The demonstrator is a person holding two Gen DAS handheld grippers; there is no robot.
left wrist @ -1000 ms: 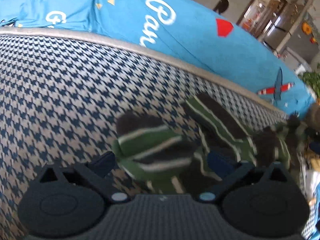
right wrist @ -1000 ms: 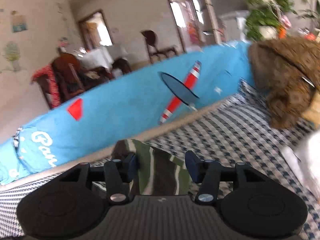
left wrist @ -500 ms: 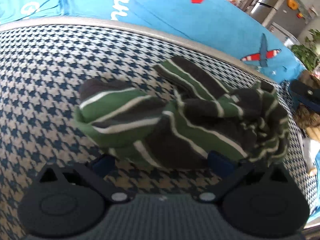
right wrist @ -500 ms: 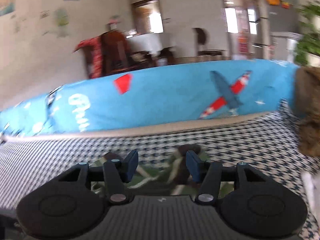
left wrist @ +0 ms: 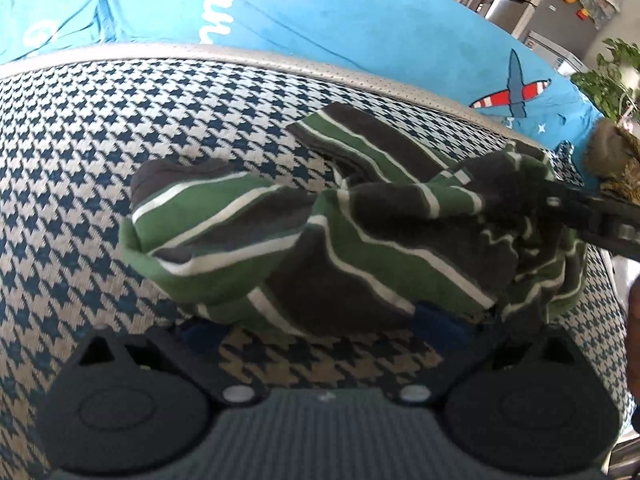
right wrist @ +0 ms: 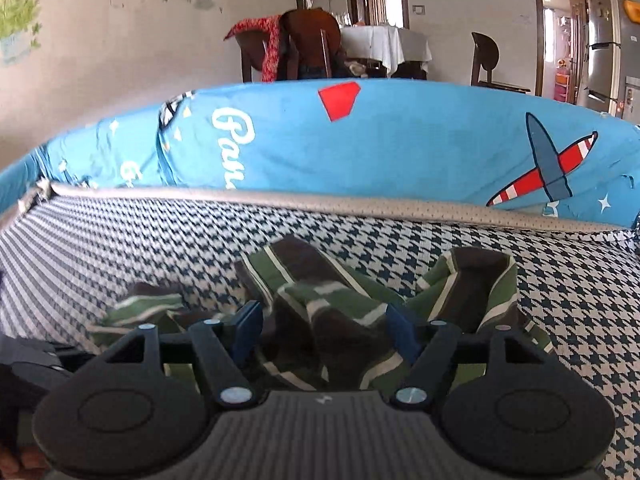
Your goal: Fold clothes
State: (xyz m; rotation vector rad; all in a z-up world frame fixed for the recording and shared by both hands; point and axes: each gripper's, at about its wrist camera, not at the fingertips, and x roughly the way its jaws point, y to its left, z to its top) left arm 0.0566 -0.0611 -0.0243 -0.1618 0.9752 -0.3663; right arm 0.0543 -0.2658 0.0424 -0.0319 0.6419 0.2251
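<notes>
Two tools at one crumpled striped garment (left wrist: 360, 248), heaped on the houndstooth sofa seat (left wrist: 100, 128) below the blue cushion (right wrist: 400, 140). Left tool (left wrist: 320, 330) spread wide under the near edge, gripping nothing. Right tool (right wrist: 324, 334) parted around a raised fold, likely for lifting and spreading flat.

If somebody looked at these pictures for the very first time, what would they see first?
Probably the crumpled green, dark and white striped garment, bunched on the houndstooth cushion right in front of both grippers. Behind it runs the bright blue cover with a red-and-white plane and white lettering. The right gripper has striped cloth between its open fingers.
</notes>
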